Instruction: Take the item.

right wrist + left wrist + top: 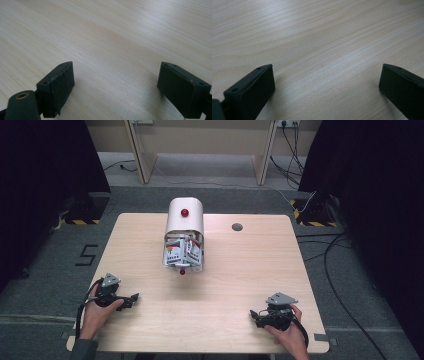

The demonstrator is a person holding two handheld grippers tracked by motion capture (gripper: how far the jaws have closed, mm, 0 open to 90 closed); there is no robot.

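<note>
Left gripper (131, 299) lower left, right gripper (256, 314) lower right — both resting on wooden table (240, 270), jaws spread wide, empty. White bread box (184, 237) upper centre, lid open, packets (183, 251) inside — well apart from both.

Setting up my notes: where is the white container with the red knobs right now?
In the high view the white container lies on its side at the table's far middle, left of a grey hole.
</note>
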